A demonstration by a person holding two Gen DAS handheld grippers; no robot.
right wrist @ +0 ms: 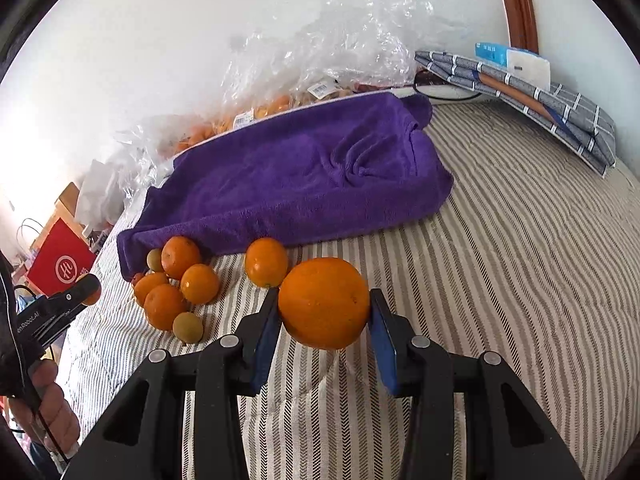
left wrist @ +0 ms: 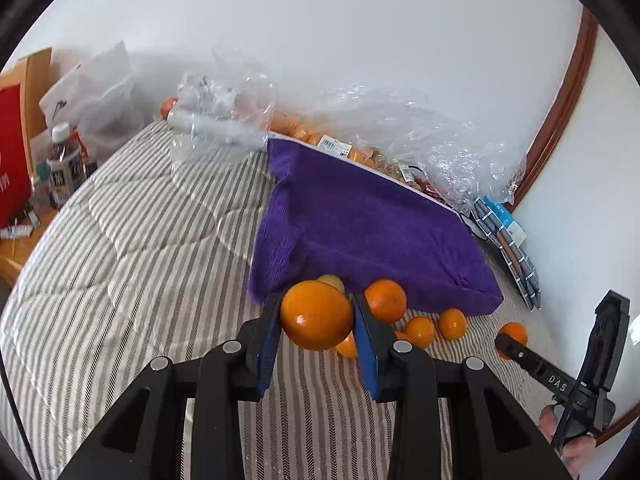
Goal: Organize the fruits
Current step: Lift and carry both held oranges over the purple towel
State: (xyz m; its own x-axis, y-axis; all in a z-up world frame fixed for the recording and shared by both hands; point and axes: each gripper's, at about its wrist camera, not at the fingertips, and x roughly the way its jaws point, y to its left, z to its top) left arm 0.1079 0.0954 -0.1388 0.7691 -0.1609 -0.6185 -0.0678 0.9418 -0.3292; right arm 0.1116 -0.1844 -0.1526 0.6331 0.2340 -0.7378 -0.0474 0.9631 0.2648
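My left gripper (left wrist: pixel 316 307) is shut on an orange (left wrist: pixel 314 320) and holds it above the striped bedspread (left wrist: pixel 132 264). Below and beyond it lie loose oranges (left wrist: pixel 385 301) and a small yellowish fruit (left wrist: pixel 332 281), at the near edge of a purple towel (left wrist: pixel 360 220). My right gripper (right wrist: pixel 324 300) is shut on a larger orange (right wrist: pixel 324 314) just over the bedspread (right wrist: pixel 500 280). To its left sits a cluster of oranges (right wrist: pixel 180 256) with small greenish fruits (right wrist: pixel 188 326) against the towel (right wrist: pixel 300 172). Each gripper shows in the other's view, right gripper (left wrist: pixel 512 344) and left gripper (right wrist: pixel 86 286).
Clear plastic bags (left wrist: pixel 400 132) holding more oranges lie behind the towel along the white wall. Folded checked cloths (right wrist: pixel 540 100) rest at the far right. Bottles (left wrist: pixel 62 164), a red bag (right wrist: pixel 60 264) and clutter stand beside the bed on the left. A person's hand (right wrist: pixel 48 404) grips the left handle.
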